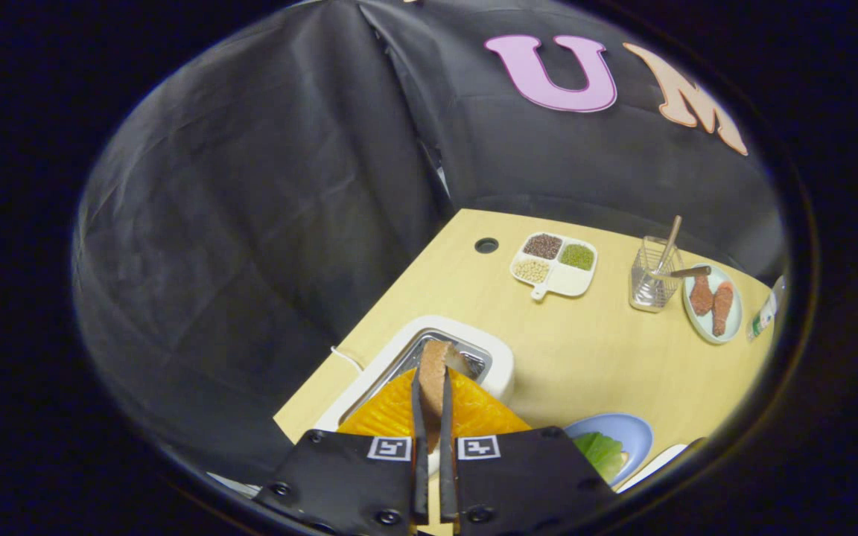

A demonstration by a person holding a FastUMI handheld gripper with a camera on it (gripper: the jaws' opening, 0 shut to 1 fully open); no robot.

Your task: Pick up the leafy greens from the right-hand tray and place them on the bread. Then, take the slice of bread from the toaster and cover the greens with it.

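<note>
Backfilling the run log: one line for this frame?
phase: lifting toast | tongs: shut on brown bread slice | over white toaster | green leafy greens on blue plate

the claw [431,417] hides most of the bread slice [433,365] pinched between its fingers, and the toaster's [429,350] near end. the greens [599,451] on the blue plate [623,432] are half hidden (by the claw's body). a bottle [766,313] at the tabletop's [585,350] far right edge is cut off.
</note>
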